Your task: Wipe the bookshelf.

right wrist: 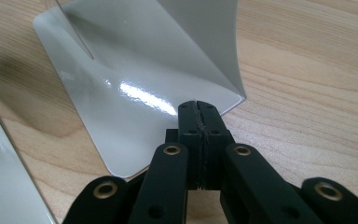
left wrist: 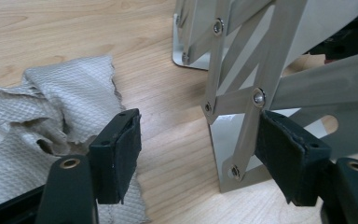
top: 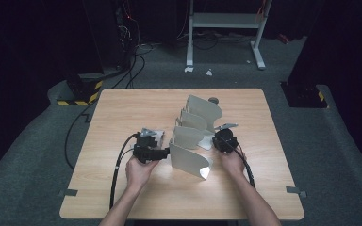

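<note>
From my seat the left tool (top: 166,151) stands open with nothing between its pads, level with the near left edge of the rack (top: 192,141), a grey metal folding stand of curved plates joined by scissor bars (left wrist: 242,100) that sits mid-tabletop (top: 122,108). In the left gripper view one pad (left wrist: 286,156) sits just beside the riveted bars and the other (left wrist: 121,149) hangs over a crumpled cloth (left wrist: 51,116). On the rack's far side the right tool (right wrist: 198,109) is fully closed; its tips sit at the corner of a glossy plate (right wrist: 135,88), and I cannot tell whether they pinch that edge or merely touch it. My worry is the left side: if I close there, I judge the pad could catch a rivet or slip off the thin bar, and the rack might fold or skate across the wood. The cloth lies right under the left jaws and could get snagged. A sideways push from the right could tip the stand. Both cables (top: 118,169) trail towards me, clear of the work.
</note>
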Demonstrator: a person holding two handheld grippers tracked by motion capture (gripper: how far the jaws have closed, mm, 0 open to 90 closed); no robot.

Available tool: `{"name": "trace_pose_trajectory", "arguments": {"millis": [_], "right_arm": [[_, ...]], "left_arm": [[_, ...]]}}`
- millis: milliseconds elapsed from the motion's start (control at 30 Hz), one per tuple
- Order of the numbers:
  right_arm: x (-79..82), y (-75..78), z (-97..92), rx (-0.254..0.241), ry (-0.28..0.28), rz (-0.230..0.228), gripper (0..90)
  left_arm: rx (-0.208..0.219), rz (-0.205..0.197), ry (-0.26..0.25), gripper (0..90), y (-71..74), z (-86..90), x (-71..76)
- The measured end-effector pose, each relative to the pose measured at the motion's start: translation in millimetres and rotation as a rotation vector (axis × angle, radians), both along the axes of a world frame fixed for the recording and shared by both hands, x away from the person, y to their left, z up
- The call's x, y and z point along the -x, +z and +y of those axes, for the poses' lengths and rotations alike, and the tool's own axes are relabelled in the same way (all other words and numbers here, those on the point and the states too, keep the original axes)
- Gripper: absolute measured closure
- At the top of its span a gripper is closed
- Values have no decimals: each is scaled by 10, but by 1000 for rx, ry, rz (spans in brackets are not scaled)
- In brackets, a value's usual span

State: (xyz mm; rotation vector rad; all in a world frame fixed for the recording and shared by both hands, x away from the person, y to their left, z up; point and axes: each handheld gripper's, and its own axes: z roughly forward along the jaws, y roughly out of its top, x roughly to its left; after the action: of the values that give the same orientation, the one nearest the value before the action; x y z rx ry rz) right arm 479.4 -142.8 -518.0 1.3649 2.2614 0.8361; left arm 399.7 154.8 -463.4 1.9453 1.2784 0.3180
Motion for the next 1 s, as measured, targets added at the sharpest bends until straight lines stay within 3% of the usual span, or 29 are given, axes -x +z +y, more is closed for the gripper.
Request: {"name": "trace_pose_trajectory", "arguments": {"millis": [500,633,733,900,1000], "right_arm": [[-33,2,16,1,9,0,855],[-16,1,10,-12,12,3,751],[16,-9,-41,-37,6,1,624],[106,-37,-173,-88,-15,-11,574],[170,-51,-224,-86,-23,-26,546]], "left_arm": [[9,-2,-27,310,-2,-112,124],[16,7,-38,289,-19,-92,113],[-13,14,-41,280,-47,-40,95],[-13,8,-13,276,-47,112,103],[-18,0,17,264,-42,211,85]]}}
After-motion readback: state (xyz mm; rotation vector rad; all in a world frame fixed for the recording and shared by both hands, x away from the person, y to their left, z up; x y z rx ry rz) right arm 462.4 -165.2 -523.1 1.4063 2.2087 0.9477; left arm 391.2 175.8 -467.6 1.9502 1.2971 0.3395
